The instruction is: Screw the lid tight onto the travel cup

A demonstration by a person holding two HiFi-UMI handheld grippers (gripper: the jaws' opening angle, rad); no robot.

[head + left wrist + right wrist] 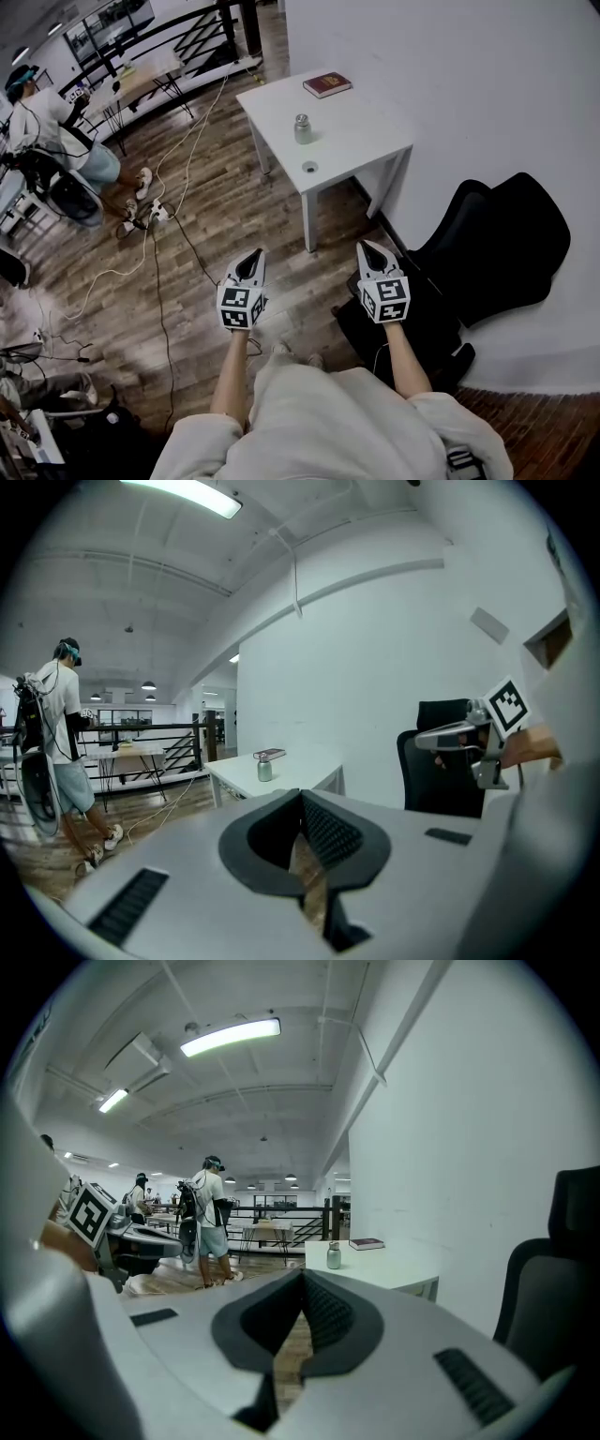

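A small grey-green travel cup [303, 129] stands upright on a white table [356, 141]. Its round lid [309, 167] lies flat on the tabletop, nearer the front edge and apart from the cup. The cup [264, 769] shows far off in the left gripper view, and the cup [333, 1256] likewise in the right gripper view. My left gripper [253, 257] and right gripper [367, 249] hang side by side over the wooden floor, well short of the table. Both are shut with nothing between their jaws.
A dark red book [327, 84] lies at the table's far end. A black office chair [497, 244] stands to my right against the white wall. Cables [159, 281] trail across the floor at left. A person [56, 141] wearing headgear stands far left near another table.
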